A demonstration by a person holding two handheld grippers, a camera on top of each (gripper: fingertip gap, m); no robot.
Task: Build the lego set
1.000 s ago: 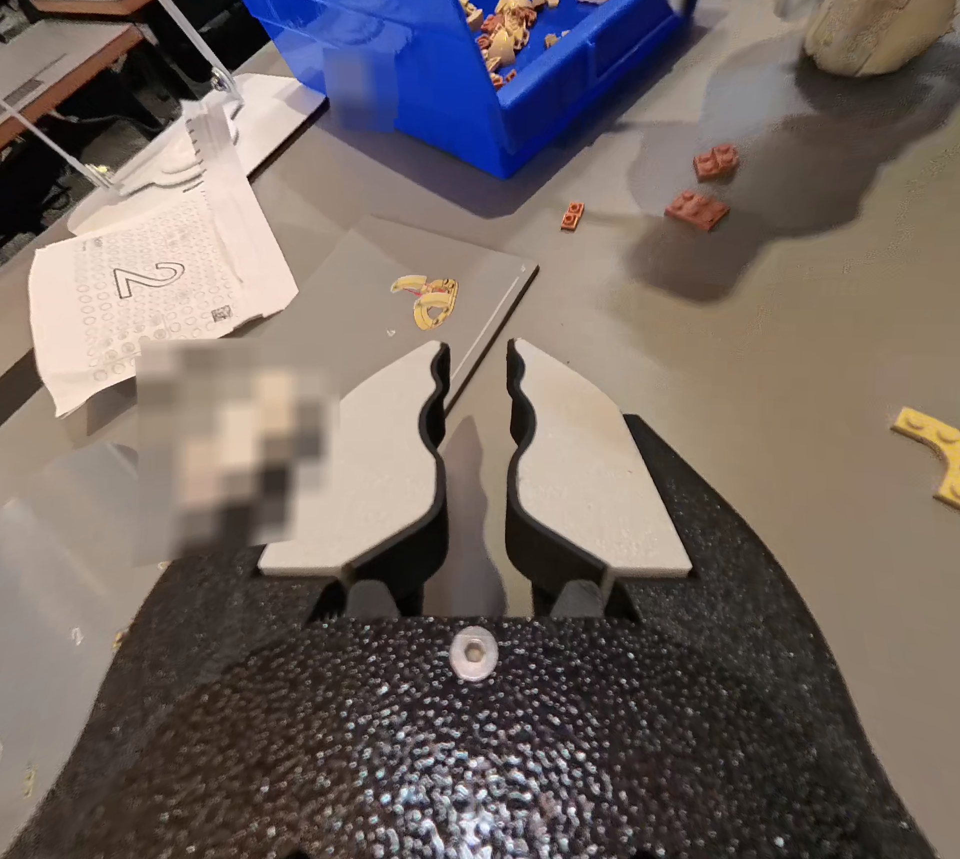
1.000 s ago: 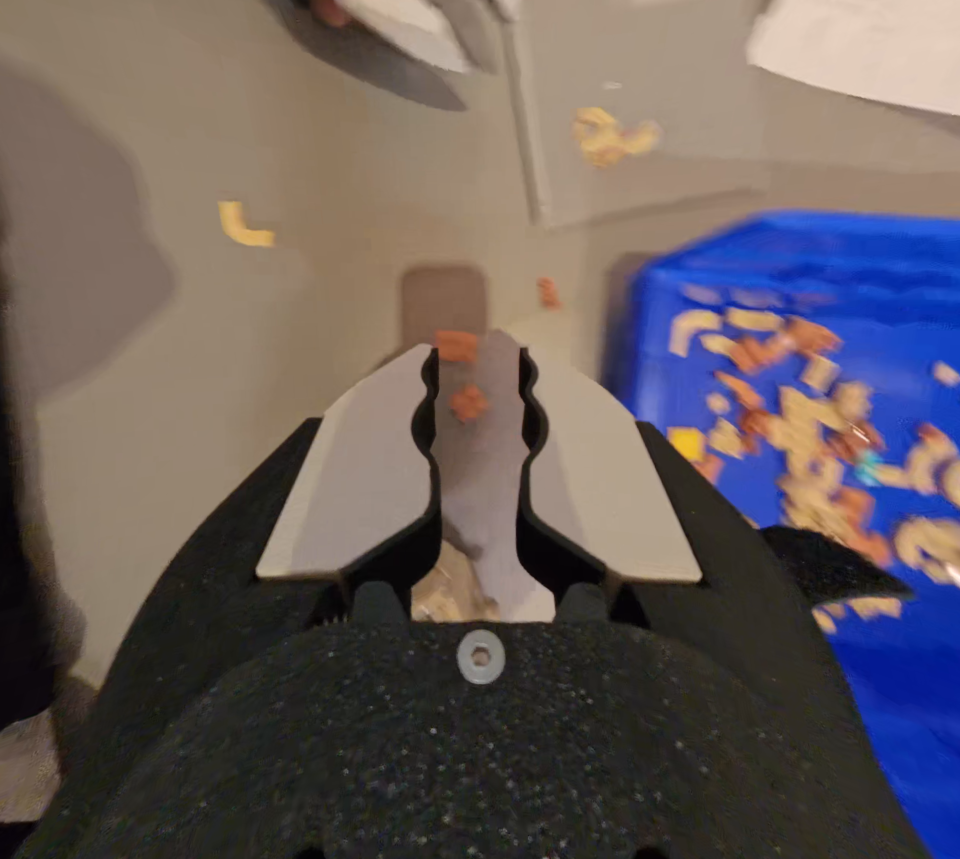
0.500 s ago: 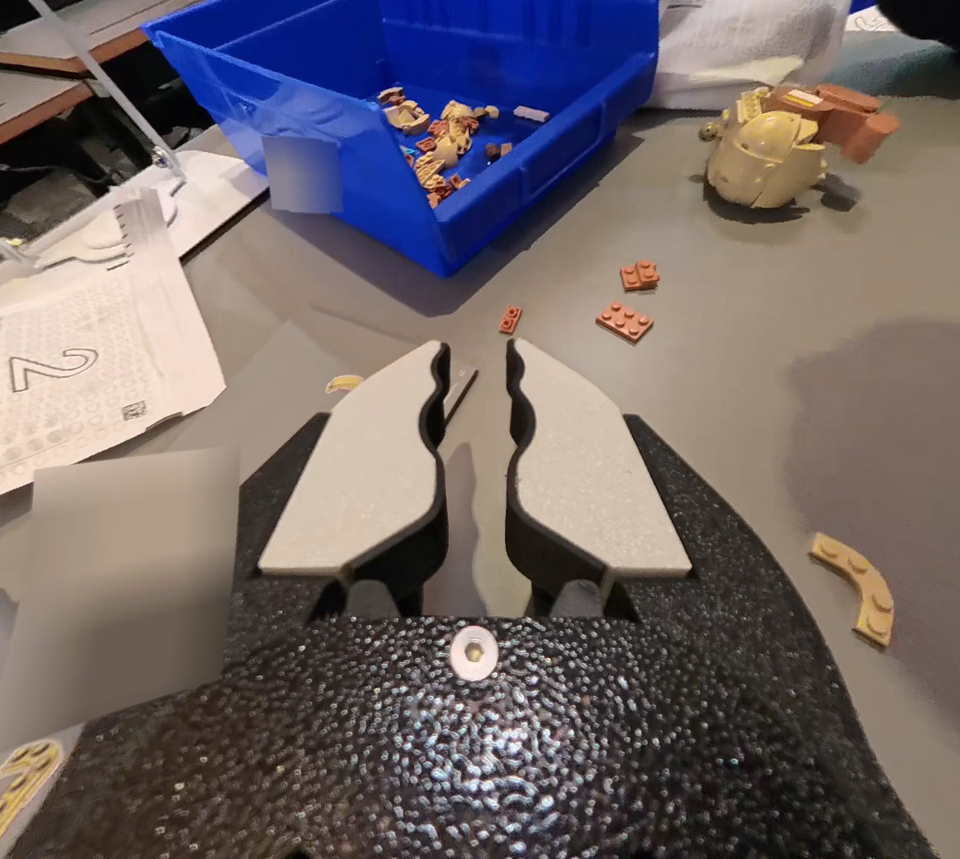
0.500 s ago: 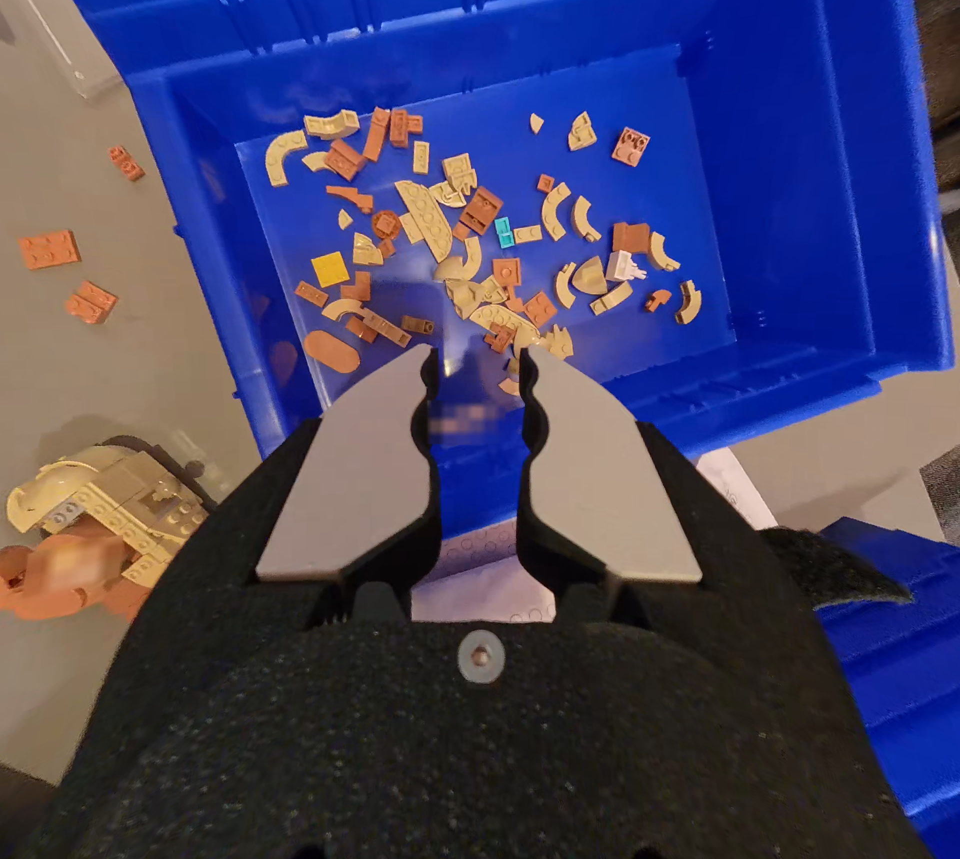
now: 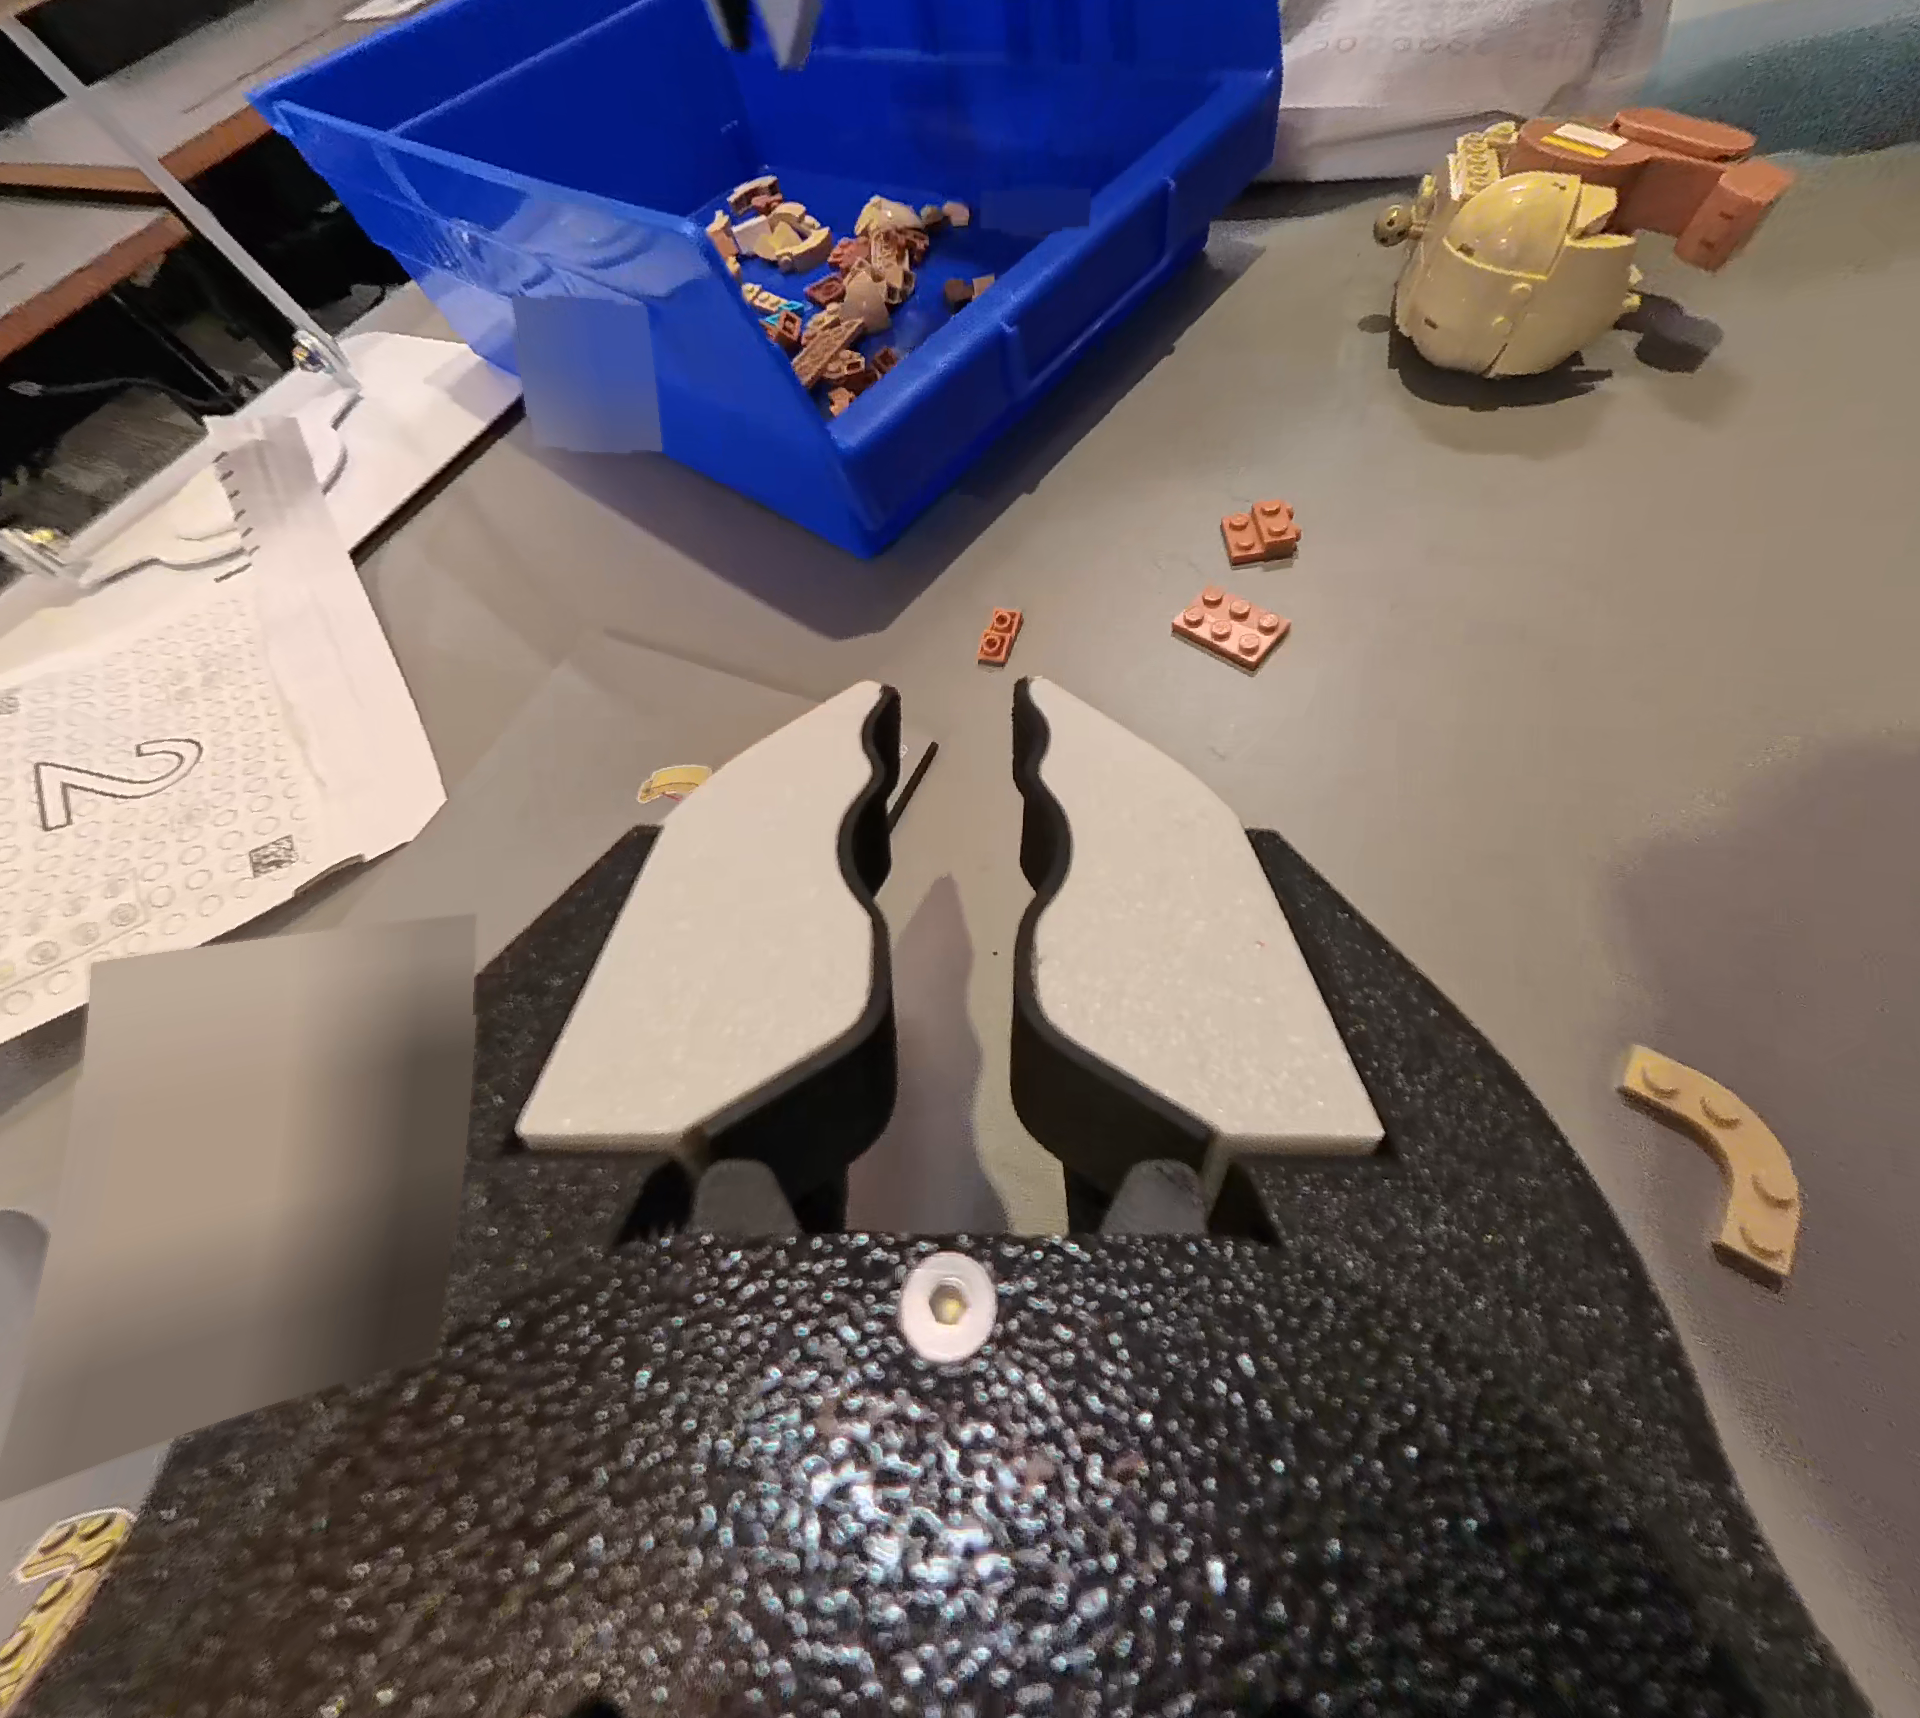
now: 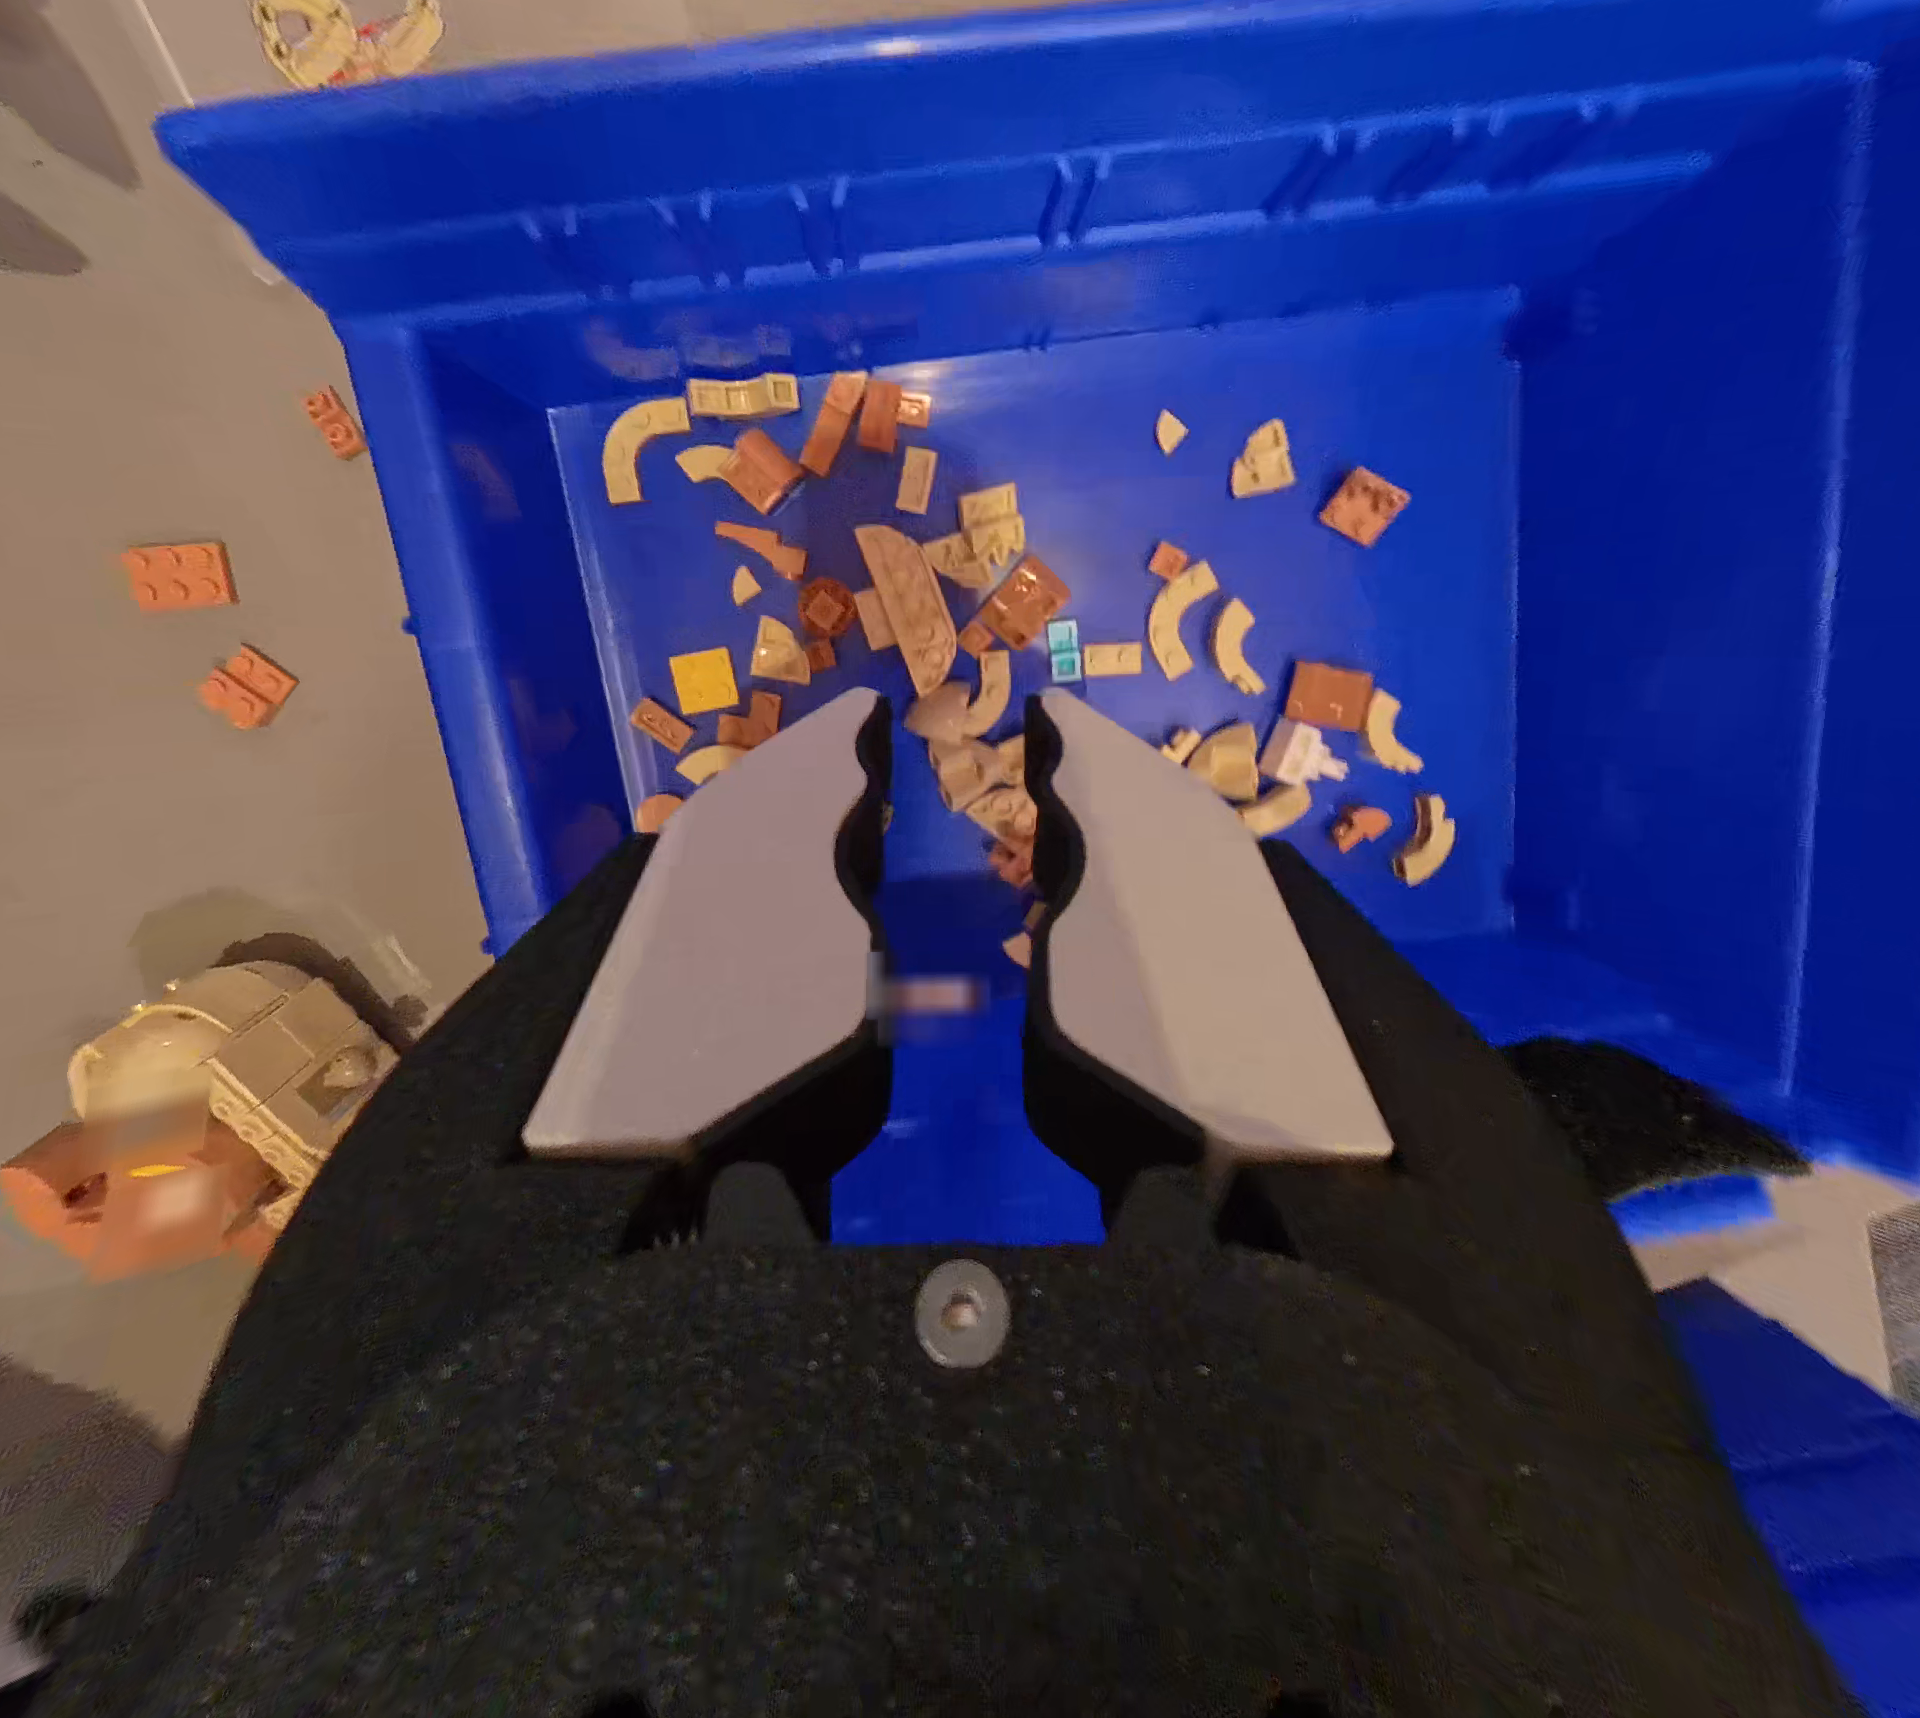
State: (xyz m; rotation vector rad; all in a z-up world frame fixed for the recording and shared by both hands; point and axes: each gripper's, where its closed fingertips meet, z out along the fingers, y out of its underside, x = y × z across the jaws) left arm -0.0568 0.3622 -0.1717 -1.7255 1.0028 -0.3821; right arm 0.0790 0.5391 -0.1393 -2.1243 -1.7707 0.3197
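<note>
Now poised over blue bin [image 6: 1039, 141], right gripper [image 6: 956, 712] parted and empty above heaped lego pieces [image 6: 935, 619] at frame centre; likely to pinch several at once. Left gripper [image 5: 956, 702] parted, empty, low over counter [image 5: 1455, 733].

You are in a work room, like a lab. You stand at a grey bench [image 5: 1558, 733] with a blue parts bin [image 5: 1039, 380] near its far edge, and more long desks [image 5: 94, 234] wait behind it.

Empty gripper [image 6: 956, 712] over blue bin [image 6: 1039, 110]
</note>
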